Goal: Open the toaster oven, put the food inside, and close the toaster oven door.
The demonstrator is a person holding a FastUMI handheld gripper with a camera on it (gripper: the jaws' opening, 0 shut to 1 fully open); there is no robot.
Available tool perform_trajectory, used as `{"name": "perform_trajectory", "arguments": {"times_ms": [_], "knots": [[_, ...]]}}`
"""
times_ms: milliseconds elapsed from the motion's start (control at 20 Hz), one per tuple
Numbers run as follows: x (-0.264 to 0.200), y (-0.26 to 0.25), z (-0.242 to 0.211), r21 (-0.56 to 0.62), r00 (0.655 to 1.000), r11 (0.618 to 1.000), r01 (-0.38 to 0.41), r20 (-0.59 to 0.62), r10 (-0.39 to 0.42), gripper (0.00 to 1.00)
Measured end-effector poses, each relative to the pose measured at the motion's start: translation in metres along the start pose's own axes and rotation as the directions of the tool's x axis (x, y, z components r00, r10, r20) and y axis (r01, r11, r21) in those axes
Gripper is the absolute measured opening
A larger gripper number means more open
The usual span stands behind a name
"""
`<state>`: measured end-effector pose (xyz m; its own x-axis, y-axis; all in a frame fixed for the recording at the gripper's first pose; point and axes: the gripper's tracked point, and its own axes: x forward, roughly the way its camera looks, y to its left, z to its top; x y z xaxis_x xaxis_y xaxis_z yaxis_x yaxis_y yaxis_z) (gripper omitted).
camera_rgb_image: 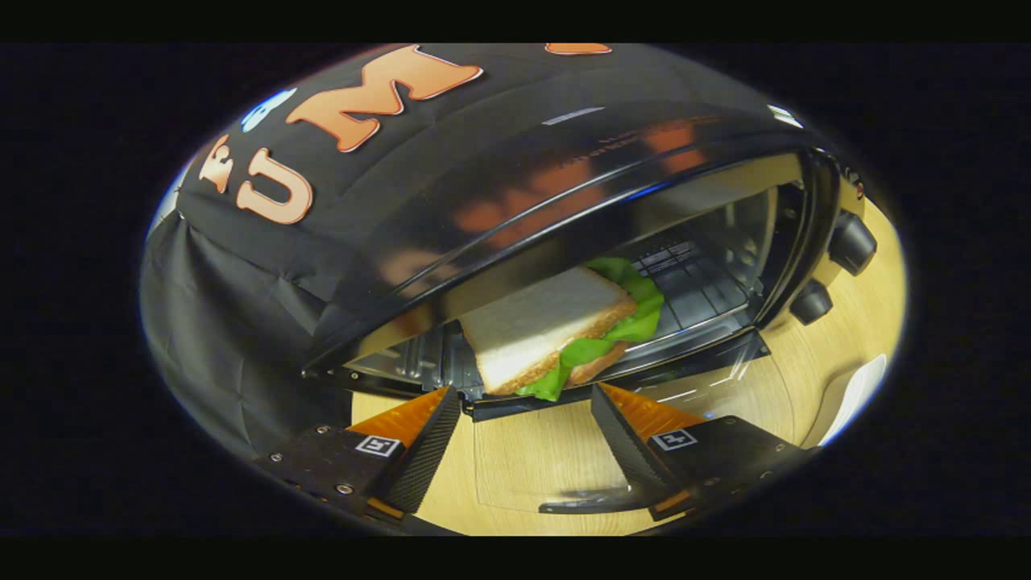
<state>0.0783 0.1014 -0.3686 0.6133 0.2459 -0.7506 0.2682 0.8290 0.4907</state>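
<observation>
My gripper [525, 411] is spread wide, holding nothing. Just beyond my fingertips [441, 411] the sandwich [548, 326] lies inside the open oven [564, 185], at the near edge of its cavity. Its long axis runs from near left to far right, lettuce poking out along its right side. The glass door [725, 379] lies flat on the table [838, 338].

Sandwich [556, 326] inside open toaster oven [580, 209], door [564, 459] down, fingers [435, 443] parted

Sandwich [556, 330] inside toaster oven [580, 193], just beyond parted gripper [525, 403] jaws, over lowered door [644, 403].
</observation>
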Motion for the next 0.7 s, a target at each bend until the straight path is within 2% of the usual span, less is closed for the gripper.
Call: {"name": "perform_trajectory", "arguments": {"times_ms": [250,500,700], "knots": [[-0.032,-0.021,-0.015,-0.152,0.999,0.987,0.048,0.010,-0.047,0.97],[-0.066,-0.055,-0.052,-0.338,0.993,0.935,0.110,-0.012,-0.121,0.97],[-0.092,-0.074,-0.080,-0.406,0.983,0.902,0.147,-0.041,-0.179,0.97]]}}
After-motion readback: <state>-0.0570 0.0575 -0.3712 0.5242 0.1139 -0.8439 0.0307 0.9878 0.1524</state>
